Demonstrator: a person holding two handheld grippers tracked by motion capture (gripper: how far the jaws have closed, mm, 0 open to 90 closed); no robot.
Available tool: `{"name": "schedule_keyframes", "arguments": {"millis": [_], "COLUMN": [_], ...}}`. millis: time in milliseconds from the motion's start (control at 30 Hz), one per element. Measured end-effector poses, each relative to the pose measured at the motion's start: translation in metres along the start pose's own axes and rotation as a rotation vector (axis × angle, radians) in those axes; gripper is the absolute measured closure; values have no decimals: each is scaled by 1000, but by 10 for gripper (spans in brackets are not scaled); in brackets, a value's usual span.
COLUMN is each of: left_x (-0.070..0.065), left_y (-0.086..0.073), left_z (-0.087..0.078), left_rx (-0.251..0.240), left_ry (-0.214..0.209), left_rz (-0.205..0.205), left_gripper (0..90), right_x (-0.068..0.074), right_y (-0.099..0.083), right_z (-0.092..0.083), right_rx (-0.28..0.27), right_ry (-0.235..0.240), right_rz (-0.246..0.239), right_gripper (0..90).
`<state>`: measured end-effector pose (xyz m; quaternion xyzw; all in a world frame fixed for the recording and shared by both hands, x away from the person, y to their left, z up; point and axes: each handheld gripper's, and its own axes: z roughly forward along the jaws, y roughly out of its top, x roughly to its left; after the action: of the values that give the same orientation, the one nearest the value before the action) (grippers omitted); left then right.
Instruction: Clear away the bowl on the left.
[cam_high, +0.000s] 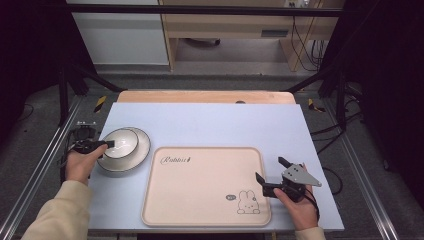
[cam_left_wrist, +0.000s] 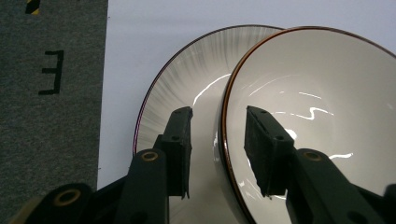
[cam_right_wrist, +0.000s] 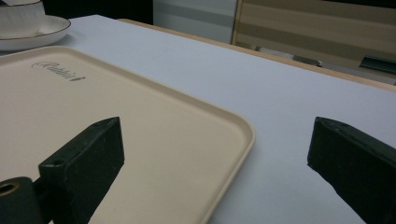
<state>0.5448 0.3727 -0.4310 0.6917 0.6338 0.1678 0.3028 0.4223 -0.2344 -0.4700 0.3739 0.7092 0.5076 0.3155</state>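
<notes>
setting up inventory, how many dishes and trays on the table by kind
bowl: 1
plate: 1
tray: 1
total: 3

high: above, facing down | left: close on bowl (cam_left_wrist: 308, 112) | right: low over tray (cam_right_wrist: 140, 130) (both in high)

White bowl (cam_left_wrist: 322, 93) with brown rim, ribbed white plate (cam_left_wrist: 187, 79), beige tray (cam_high: 200, 185) with rabbit drawing.
</notes>
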Motion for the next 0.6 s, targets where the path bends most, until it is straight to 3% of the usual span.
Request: {"name": "schedule_keyframes", "arguments": {"millis": [367, 500, 600], "left_x": [4, 5, 3], "left_y": [0, 0, 0], "left_z": [4, 4, 4], "left_rx": [28, 29, 26], "left_ry": [-4, -40, -30], "left_rz": [-5, -20, -20], "left_gripper": [705, 796, 823], "right_x": [0, 0, 0], "right_y": [0, 0, 0], "right_z": [0, 0, 0], "right_rx": [1, 1, 1], "right_ry": [2, 2, 3], "right_rz": [1, -1, 0], "right_gripper": [42, 42, 42]}}
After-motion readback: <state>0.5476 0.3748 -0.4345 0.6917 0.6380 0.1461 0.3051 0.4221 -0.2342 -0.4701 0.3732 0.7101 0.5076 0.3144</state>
